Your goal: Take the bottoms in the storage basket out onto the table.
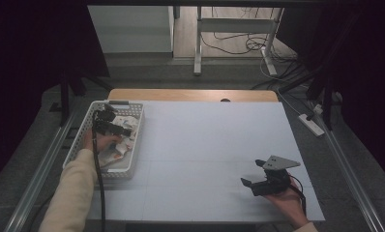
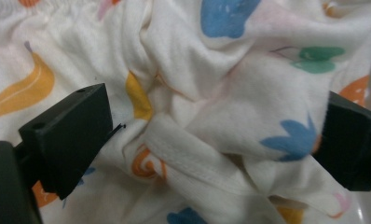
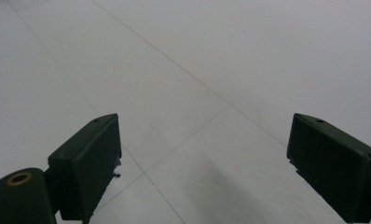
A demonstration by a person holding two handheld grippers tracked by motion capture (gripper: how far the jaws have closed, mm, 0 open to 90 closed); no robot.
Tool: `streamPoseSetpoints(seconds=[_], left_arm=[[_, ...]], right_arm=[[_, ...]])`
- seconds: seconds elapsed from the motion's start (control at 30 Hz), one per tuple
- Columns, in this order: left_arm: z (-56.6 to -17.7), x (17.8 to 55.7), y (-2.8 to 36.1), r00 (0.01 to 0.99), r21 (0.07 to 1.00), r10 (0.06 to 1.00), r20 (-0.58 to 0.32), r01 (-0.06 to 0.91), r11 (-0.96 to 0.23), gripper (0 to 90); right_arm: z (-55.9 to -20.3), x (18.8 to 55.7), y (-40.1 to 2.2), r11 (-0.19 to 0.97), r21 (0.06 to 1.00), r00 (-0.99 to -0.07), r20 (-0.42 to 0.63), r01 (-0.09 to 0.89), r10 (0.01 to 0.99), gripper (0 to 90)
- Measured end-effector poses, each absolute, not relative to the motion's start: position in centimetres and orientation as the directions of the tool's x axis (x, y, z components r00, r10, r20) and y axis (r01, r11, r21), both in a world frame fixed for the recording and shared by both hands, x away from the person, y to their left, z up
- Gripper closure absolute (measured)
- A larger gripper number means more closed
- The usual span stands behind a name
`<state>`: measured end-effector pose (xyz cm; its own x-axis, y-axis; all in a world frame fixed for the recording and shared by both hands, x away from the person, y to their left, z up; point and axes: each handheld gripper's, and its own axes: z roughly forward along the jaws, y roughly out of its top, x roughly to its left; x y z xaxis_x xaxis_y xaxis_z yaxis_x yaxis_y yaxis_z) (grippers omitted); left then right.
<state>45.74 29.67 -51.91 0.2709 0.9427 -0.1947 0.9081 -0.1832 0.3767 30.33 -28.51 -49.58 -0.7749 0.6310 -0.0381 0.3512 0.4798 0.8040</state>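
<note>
The soft white cotton garment printed with coloured fruit shapes (image 2: pixel 211 107) lies crumpled in the white plastic lattice basket (image 1: pixel 132 164) at the table's left. I judge it light, limp and easy to bunch; I'd pinch the thick stitched hem fold. My left gripper (image 2: pixel 211 135) straddles it, jaws apart. My right gripper (image 3: pixel 202 154) hovers agape above the bare white tabletop (image 3: pixel 183 70).

Grey floor (image 1: pixel 147 72); white desk frame (image 1: pixel 198 43); cables (image 1: pixel 239 46); power strip (image 1: pixel 311 124).
</note>
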Motion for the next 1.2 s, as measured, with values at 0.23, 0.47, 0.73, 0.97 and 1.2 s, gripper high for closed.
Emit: streamPoseSetpoints(seconds=[0.23, 0.47, 0.73, 0.97, 1.2], left_arm=[[-52.4, 45.9, 29.7, 0.257, 0.348, 0.948, -0.188, 0.92, -0.181, 5.9], [-51.9, 45.7, 29.6, 0.256, 0.358, 0.956, -0.144, 0.914, -0.191, 27.5], [-51.7, 45.6, 29.3, 0.298, 0.373, 0.938, -0.177, 0.902, -0.216, 70.0], [-51.0, 45.3, 29.4, 0.314, 0.395, 0.934, -0.17, 0.89, -0.227, 74.6], [-49.3, 44.1, 29.8, 0.336, 0.46, 0.927, -0.17, 0.859, -0.227, 75.1]], right_arm=[[-49.6, 30.3, -28.5, 0.483, 0.803, -0.777, -0.039, 0.349, 0.628, 10.1], [-49.6, 30.3, -28.5, 0.486, 0.801, -0.776, -0.042, 0.35, 0.629, 10.1], [-49.6, 30.3, -28.5, 0.485, 0.802, -0.78, -0.038, 0.349, 0.624, 10.1], [-49.7, 30.4, -28.4, 0.488, 0.8, -0.782, -0.038, 0.35, 0.622, 10.1], [-49.7, 30.4, -28.4, 0.488, 0.798, -0.781, -0.035, 0.353, 0.624, 10.1]])
